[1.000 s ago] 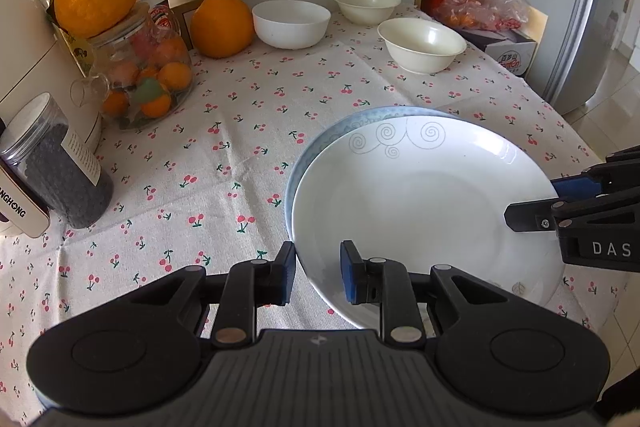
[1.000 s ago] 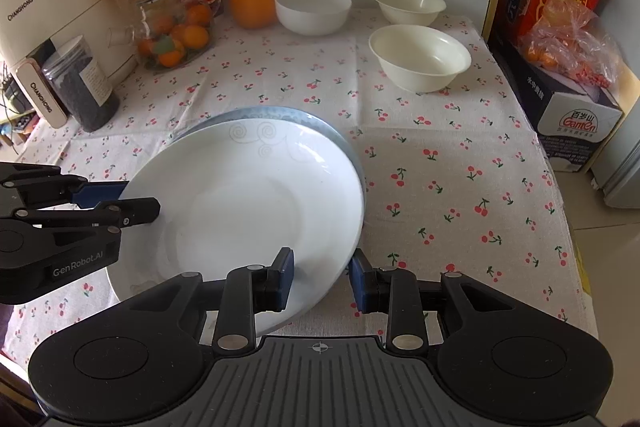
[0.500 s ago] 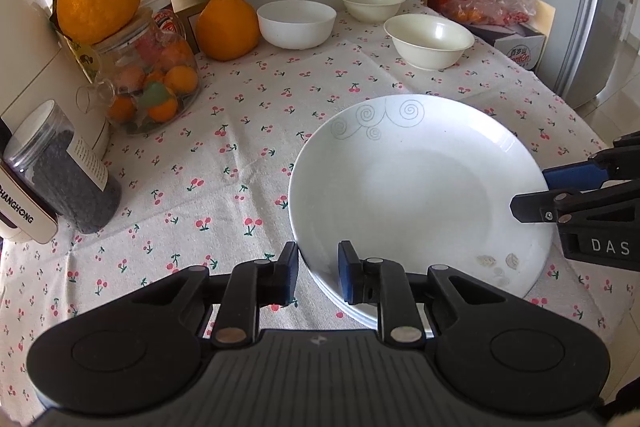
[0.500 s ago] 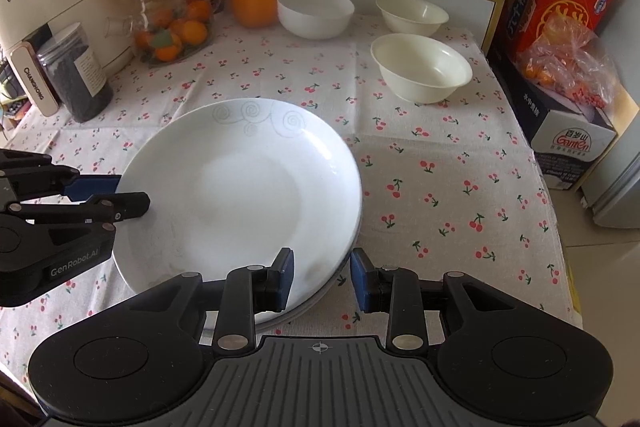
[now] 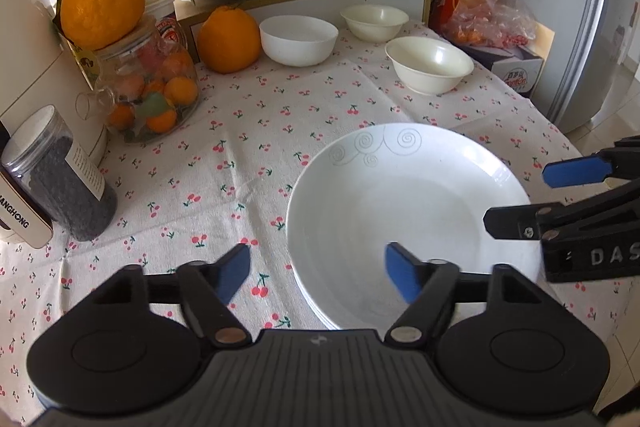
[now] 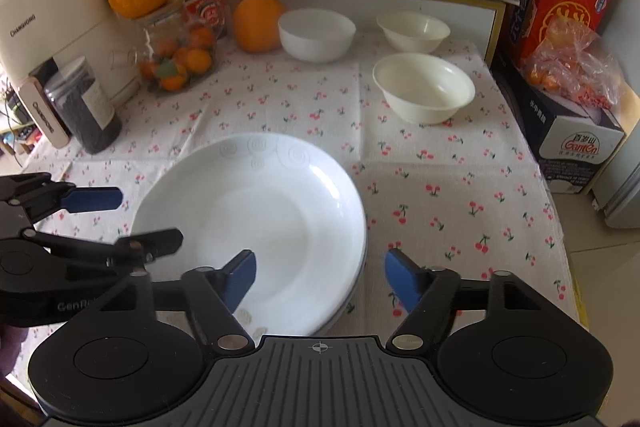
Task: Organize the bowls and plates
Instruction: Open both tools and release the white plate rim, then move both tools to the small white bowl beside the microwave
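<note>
Plates (image 5: pixel 404 211) lie stacked on the cherry-print cloth (image 5: pixel 224 163), nearest the cameras, the top one white with faint swirls at its 12 o'clock rim. The left gripper (image 5: pixel 318 275) has its jaws opening, spread astride the stack's near-left rim without pressing it; the right gripper (image 6: pixel 320 277) is opening too, astride the near-right rim, pads clear. Each view catches the other tool from the side: the right gripper (image 5: pixel 560 195) enters at 3 o'clock in the left view, the left gripper (image 6: pixel 100 223) at 9 o'clock in the right view. Lower plate edges show best in the right view, at 5 o'clock of the stack. Farther off, three bowls sit apart: a cream bowl (image 6: pixel 424 93) nearest, a white bowl (image 6: pixel 316 33) and a second cream bowl (image 6: pixel 412 29) behind, beside an orange (image 6: pixel 258 23). The fruit jar (image 5: pixel 152 87) stands at 10 o'clock. Only the right view shows the whole red box (image 6: pixel 560 3); only the left shows the fridge door (image 5: pixel 592 27).
</note>
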Tool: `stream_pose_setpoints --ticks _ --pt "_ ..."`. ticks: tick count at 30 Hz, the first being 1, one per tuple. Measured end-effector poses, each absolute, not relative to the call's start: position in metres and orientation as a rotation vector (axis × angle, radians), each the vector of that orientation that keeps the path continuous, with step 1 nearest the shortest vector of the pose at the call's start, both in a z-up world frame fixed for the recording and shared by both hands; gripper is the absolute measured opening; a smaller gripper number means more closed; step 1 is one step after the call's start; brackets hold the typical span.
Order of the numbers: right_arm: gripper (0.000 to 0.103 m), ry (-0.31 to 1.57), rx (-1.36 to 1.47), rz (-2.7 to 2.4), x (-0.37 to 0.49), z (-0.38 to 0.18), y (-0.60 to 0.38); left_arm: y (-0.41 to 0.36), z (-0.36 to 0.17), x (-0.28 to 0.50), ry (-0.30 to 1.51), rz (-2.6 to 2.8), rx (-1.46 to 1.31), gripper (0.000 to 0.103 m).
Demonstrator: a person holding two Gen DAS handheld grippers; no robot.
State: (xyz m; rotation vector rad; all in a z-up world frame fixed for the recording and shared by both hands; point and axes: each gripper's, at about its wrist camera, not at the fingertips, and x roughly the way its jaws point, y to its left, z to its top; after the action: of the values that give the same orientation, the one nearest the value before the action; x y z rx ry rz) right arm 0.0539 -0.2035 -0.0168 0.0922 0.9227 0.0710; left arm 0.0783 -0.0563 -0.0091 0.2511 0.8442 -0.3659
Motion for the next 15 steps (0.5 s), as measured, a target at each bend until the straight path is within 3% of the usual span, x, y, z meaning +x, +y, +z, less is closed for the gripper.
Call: stream_pose_setpoints --ticks 8,15 --pt "0.092 0.887 0.192 0.048 0.079 0.005 -0.224 -0.056 0.001 0.085 0.767 -0.345 0.264 0.102" --pt "0.095 0.868 0.234 0.064 0.119 0.024 -0.236 -0.059 0.017 0.105 0.704 -0.339 0.335 0.102"
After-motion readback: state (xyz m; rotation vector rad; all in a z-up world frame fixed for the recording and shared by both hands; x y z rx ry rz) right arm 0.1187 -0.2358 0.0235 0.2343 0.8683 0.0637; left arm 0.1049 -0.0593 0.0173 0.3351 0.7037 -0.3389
